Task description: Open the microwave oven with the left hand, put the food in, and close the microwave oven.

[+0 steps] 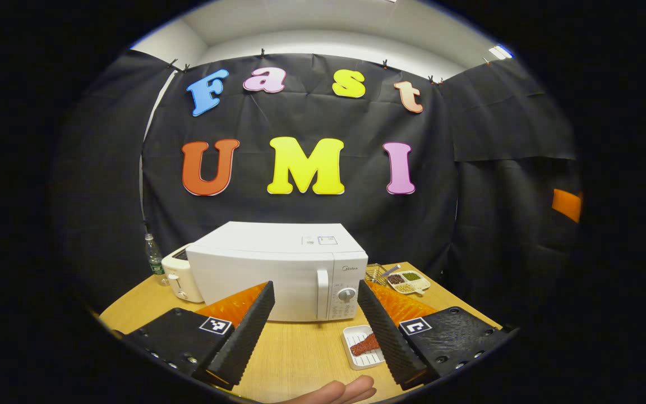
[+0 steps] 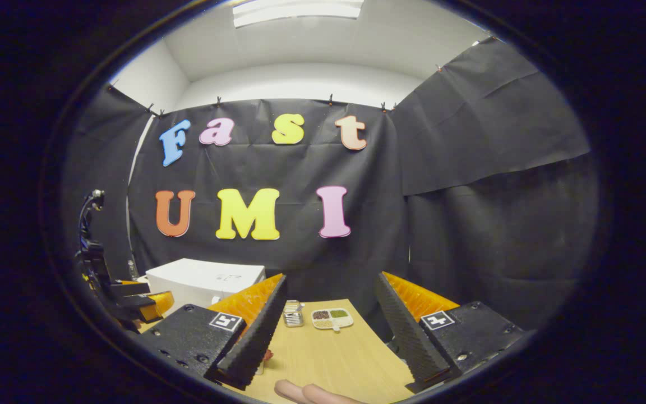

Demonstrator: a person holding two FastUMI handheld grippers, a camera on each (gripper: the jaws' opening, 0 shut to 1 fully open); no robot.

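The microwave [image 1: 278,272] sits shut at mid-counter [image 1: 300,359], its handle [image 1: 322,293] at 12 o'clock from the left tool [image 1: 314,331], which gapes empty. Food on a tray [image 1: 363,347] lies at 1 o'clock. Opening hasn't begun; next, I judge, reach the handle. The right tool [image 2: 328,336] is spread wide, empty.

The right finger [image 1: 388,335] covers part of the food [image 1: 363,346] on its tray [image 1: 356,359], and the compartment dish's [image 2: 332,318] contents are too small to tell.

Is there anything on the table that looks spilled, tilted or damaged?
Nothing stands out. The microwave oven sits level with its door shut, and the food lies inside its white tray, not spilled.
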